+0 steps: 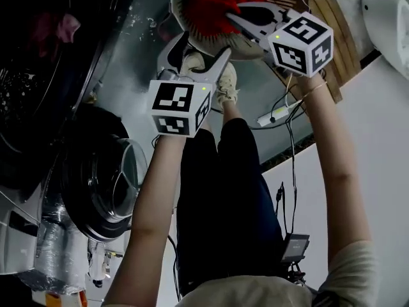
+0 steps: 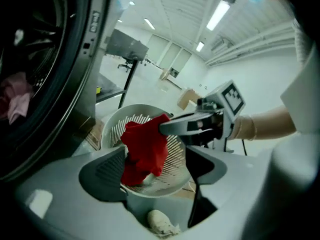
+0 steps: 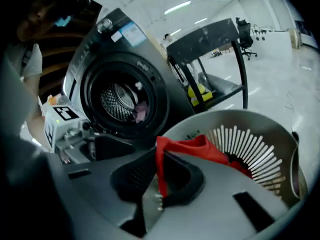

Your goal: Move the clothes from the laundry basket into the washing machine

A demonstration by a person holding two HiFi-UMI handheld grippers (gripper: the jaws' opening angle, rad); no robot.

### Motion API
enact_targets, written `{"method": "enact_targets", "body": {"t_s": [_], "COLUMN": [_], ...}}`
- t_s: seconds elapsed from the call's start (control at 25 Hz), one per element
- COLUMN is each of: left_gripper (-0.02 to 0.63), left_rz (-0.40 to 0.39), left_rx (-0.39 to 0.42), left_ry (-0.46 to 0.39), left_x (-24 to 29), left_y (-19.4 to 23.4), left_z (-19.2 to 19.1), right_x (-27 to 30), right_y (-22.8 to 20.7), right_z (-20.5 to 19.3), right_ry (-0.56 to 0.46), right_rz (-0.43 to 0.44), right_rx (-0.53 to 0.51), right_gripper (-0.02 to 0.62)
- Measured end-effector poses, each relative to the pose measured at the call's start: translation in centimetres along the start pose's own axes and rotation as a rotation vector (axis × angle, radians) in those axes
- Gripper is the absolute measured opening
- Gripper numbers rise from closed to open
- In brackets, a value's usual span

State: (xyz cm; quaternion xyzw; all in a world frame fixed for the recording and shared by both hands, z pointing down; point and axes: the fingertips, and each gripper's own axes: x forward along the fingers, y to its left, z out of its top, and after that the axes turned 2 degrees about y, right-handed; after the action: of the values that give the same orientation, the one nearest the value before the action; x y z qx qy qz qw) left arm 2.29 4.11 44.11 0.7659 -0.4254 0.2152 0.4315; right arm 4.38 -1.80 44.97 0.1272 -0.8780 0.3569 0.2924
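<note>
Since the red garment (image 3: pixel 200 146) is thin, soft cloth, I judge it very light and wholly limp: it will hang from whatever fold I pinch and keep no shape of its own. My right gripper (image 3: pixel 157 184) has its jaws almost together on one such fold near the garment's edge, and the cloth runs from there back over the rim of the laundry basket (image 3: pixel 260 121), where its lower part lies against the white slats. My left gripper (image 2: pixel 155 176) has its jaws wide apart with nothing between them (only the basket and a shoe on the floor show beyond).

A pinch at the edge is enough to carry so little weight, and the ribbed pads should keep it from sliding. The trouble is likelier to be the loose tail, which could catch on the slats or trail over the machine's door rim. A hold nearer the bunched middle would shorten that tail, or my left jaws could gather it from below.

To my left the washing machine (image 3: pixel 90 59) has its door open, and a pink garment (image 3: pixel 141 110) lies in the drum.
</note>
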Motion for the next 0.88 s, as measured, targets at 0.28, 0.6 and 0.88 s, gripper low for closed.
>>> {"method": "enact_targets", "body": {"t_s": [0.28, 0.6, 0.88], "left_gripper": [0.399, 0.077, 0.072], "left_rz": [-0.051, -0.017, 0.194], "left_rx": [0.186, 0.214, 0.123], "left_ry": [0.016, -0.043, -0.009], "left_x": [0.1, -3.7, -8.7], "left_y": [-1.5, -0.8, 4.7], "left_z": [2.7, 4.1, 1.6], "right_x": [-6.2, -6.5, -2.4], "right_y": [8.4, 12.1, 8.5], "right_z": [6.2, 7.0, 1.7], "right_ry": [-0.265, -0.341, -0.146], "right_rz": [0.083, 0.122, 0.106], "right_rx": [0.138, 0.097, 0.019], "right_gripper": [0.035, 0.035, 0.114]}}
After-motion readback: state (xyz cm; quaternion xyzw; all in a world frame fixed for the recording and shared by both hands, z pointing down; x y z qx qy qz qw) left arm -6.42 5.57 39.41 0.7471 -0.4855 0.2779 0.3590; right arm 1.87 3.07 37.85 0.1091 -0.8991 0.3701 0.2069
